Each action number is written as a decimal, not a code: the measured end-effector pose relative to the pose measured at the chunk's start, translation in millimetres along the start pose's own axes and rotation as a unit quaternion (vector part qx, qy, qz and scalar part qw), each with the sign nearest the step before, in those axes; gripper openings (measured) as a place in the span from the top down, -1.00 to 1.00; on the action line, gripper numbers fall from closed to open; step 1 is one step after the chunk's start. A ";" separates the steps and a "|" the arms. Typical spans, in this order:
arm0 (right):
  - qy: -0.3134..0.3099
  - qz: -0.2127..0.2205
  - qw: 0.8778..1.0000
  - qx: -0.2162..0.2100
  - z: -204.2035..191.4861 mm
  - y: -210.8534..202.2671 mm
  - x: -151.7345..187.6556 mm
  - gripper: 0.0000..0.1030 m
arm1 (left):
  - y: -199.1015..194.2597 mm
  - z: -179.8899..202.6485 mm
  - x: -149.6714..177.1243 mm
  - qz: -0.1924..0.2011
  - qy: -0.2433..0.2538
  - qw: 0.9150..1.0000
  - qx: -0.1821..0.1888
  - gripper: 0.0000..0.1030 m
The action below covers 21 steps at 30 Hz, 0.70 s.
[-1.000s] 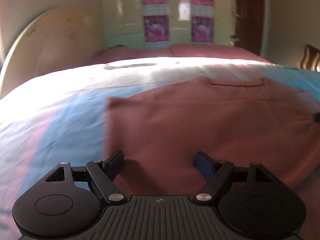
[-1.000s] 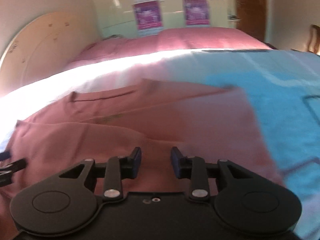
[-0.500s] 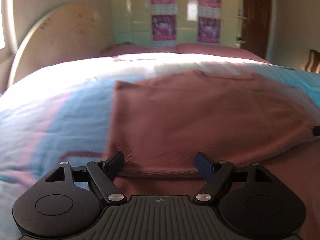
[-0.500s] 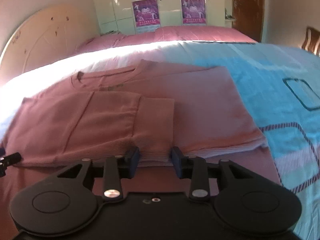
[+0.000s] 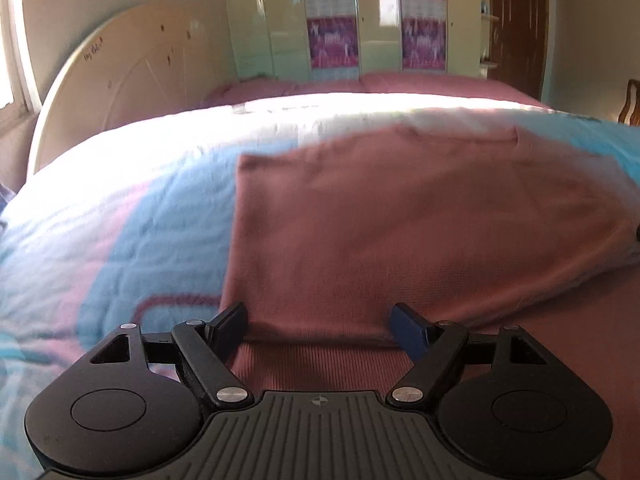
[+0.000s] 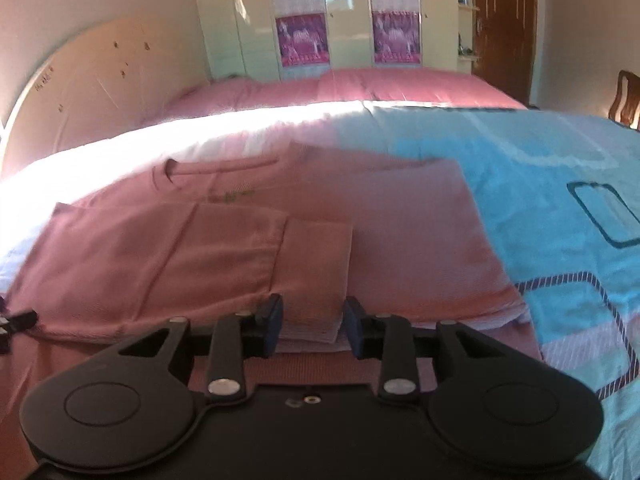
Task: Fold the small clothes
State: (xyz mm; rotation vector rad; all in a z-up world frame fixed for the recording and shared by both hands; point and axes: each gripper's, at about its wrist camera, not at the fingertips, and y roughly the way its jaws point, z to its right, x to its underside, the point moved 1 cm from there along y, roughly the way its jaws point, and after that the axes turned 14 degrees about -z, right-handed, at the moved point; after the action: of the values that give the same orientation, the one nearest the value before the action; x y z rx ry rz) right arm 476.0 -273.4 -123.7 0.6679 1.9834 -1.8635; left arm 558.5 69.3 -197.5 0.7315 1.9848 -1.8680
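Pink sweater point(image 6: 392, 240) lay spread on a bed, on top of a bedspread point(image 6: 560, 184) patterned in light blue, pink and white, with its neckline on the far side and its ribbed hem nearest the cameras. In the right wrist view one sleeve point(image 6: 192, 256) was folded across the front of the body, its ribbed cuff point(image 6: 316, 256) ending about the middle of the garment. The right gripper point(image 6: 313, 326) sat low at the near hem, its blue-padded fingers point(image 6: 273, 322) standing a moderate way apart on either side of the cuff's near edge; whether the pads pressed on the cloth or merely flanked it could not be told. In the left wrist view the sweater point(image 5: 400, 232) showed a straight folded edge on its left side, with the bedspread point(image 5: 120, 216) bare beyond it. The left gripper point(image 5: 320, 330) hung over the near hem with its jaws spread wide and nothing between them but the flat fabric below, so it grasped nothing. Both views were somewhat blurred. At the far left stood a rounded cream headboard point(image 5: 132, 92), marked with small dark spots. Across the far side of the bed lay a plain pink cover point(image 6: 340, 88), and behind it stood a pale wardrobe point(image 6: 348, 12) bearing purple and pink picture panels. A dark wooden door point(image 6: 504, 20) stood to the right of it, and part of a wooden chair point(image 6: 626, 96) showed at the right edge.
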 end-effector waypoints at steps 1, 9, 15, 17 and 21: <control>-0.001 -0.022 1.000 0.005 1.8 7.4 1.1 0.36 | 0.2 0.2 0.2 0.001 -0.002 1.000 0.001 -0.52; -0.028 -0.036 0.999 0.006 0.7 13.4 2.1 0.34 | -0.4 8.9 -8.1 -0.007 0.002 1.000 -0.015 -0.52; -0.041 -0.031 0.999 -0.009 -4.5 -1.9 6.2 -0.19 | -9.1 12.6 -9.3 -0.003 0.004 1.000 -0.028 -0.61; -0.041 -0.027 0.999 -0.014 -4.0 -10.3 10.0 -0.15 | -18.0 14.9 -6.5 0.009 0.006 1.000 -0.030 -0.75; -0.042 -0.021 0.999 -0.016 -2.3 -23.7 19.5 -0.12 | -30.4 20.1 3.4 0.009 0.009 0.999 -0.029 -0.77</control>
State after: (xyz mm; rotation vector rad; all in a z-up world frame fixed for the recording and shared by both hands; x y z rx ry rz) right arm 446.9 -269.8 -114.3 0.5341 1.9843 -1.8475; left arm 536.3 49.4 -176.2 0.7500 2.0273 -1.7907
